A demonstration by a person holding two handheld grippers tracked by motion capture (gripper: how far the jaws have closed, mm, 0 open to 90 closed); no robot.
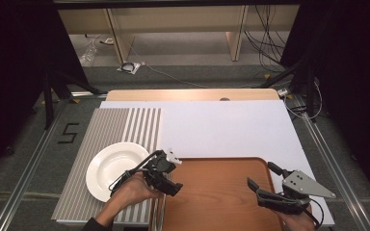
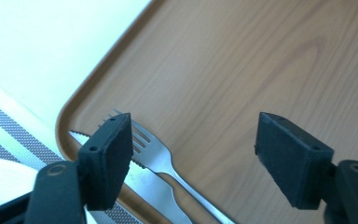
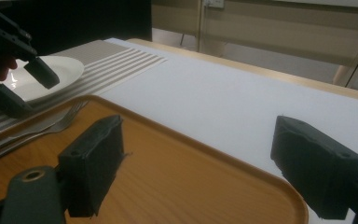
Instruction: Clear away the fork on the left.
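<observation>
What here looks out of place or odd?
Little stands out. The fork and knife lie close together along the tray's edge, near the plate. Nothing looks spilled or broken. Both grippers, left and right, are open and hold nothing.

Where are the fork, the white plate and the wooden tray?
fork (image 2: 156, 154): left gripper view, base of its tines.
white plate (image 1: 113, 166): high view, inner bowl.
wooden tray (image 1: 217, 192): high view, bare floor.

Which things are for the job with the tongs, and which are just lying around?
Probably for the job:
- fork
- knife
- wooden tray
- white plate
- striped placemat
- left tongs, open over the cutlery
- right tongs, open

Just lying about:
- cables on the floor
- plastic bottle
- shelf legs
</observation>
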